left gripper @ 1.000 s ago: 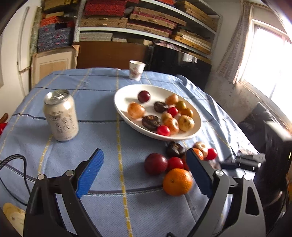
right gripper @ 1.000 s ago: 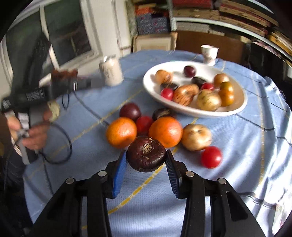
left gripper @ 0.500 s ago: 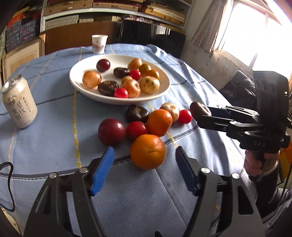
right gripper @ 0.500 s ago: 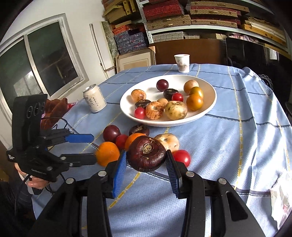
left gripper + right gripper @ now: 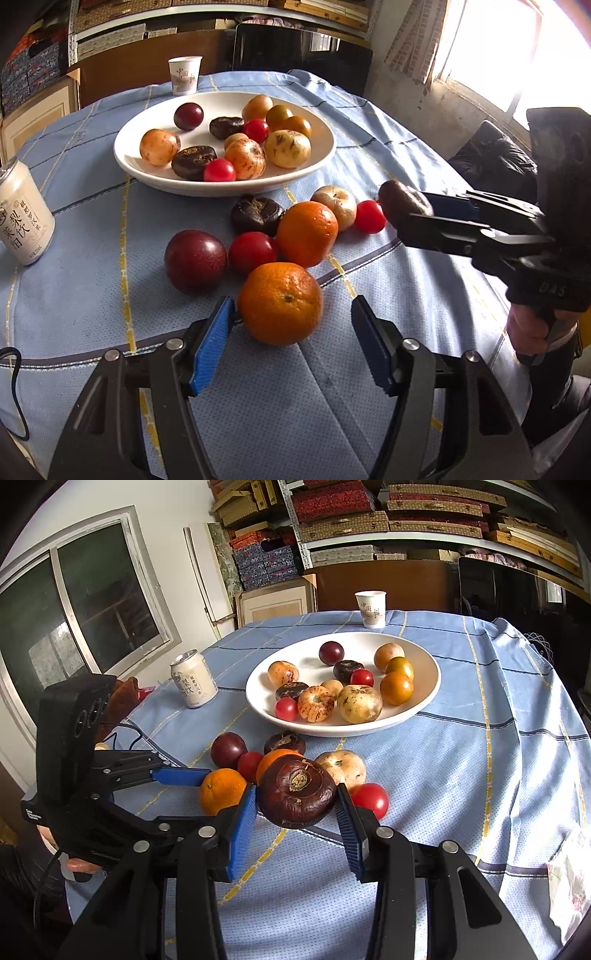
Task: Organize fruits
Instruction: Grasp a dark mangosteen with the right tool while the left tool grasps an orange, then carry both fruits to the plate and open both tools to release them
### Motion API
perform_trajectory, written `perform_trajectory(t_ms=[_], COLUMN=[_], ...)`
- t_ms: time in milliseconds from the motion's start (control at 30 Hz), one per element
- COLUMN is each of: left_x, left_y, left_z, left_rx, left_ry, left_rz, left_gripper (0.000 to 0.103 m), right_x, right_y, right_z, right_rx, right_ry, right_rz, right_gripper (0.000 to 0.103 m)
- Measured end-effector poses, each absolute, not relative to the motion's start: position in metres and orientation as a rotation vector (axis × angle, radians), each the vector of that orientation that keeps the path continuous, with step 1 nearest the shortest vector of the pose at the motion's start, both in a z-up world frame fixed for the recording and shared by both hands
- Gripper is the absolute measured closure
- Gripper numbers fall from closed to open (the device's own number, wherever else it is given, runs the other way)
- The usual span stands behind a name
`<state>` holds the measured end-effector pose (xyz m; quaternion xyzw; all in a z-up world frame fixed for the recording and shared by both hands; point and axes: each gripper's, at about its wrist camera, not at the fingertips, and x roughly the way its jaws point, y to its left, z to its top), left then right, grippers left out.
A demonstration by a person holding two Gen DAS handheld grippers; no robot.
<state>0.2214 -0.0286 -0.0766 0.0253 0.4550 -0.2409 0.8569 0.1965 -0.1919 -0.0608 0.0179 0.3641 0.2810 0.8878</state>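
You have one white plate (image 5: 424, 701) at twelve o'clock holding eleven fruits. Seven loose fruits lie on the cloth at six o'clock, including two oranges (image 5: 280, 308). One dark fruit (image 5: 297, 792) sits in your right gripper. One can (image 5: 193, 681), one paper cup (image 5: 370, 609).

An orange (image 5: 280, 303) is framed between the blue pads of the left tool (image 5: 291, 343), whose jaws are closing; the left pad (image 5: 211, 345) is touching the orange's side, while a gap is left at the right pad (image 5: 371, 349). Behind it, a second orange (image 5: 307, 233), two tomatoes, a plum (image 5: 195, 259) and a dark fruit are clustered on the blue-clothed counter (image 5: 74, 295). A white plate (image 5: 147, 173) of mixed fruit is seen beyond, with a can (image 5: 22, 216) at the left and a cup (image 5: 184, 75) at the far edge. At the right, a dark fruit (image 5: 402, 203) is gripped by the right tool (image 5: 421, 212).
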Motion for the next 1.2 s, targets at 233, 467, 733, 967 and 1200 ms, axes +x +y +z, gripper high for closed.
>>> perform_trajectory(t_ms=[233,467,733,967,1200], left_x=[0.227,0.225,0.213,0.220,0.298], left_y=[-0.033,-0.029,-0.019,0.016,0.009], left_z=[-0.081,-0.079,-0.071,-0.032,-0.008], left_rx=[0.067,0.062,0.062,-0.005,-0.021], left_ry=[0.974,0.965,0.927,0.884,0.865], left_rz=[-0.475,-0.483,-0.478,-0.459,-0.397], left_gripper=[0.056,0.056,0.056,0.056,0.056], right_x=[0.196,0.196,0.198,0.217,0.287], right_y=[-0.192,-0.192,-0.192,-0.204,-0.201], right_z=[-0.060,-0.061,-0.066,-0.059,-0.047], right_rx=[0.035,0.031,0.027,0.118,0.150], right_ry=[0.756,0.761,0.775,0.733,0.672], right_rz=[0.584,0.579,0.577,0.577,0.445], right_gripper=[0.060,0.060,0.060,0.060,0.060])
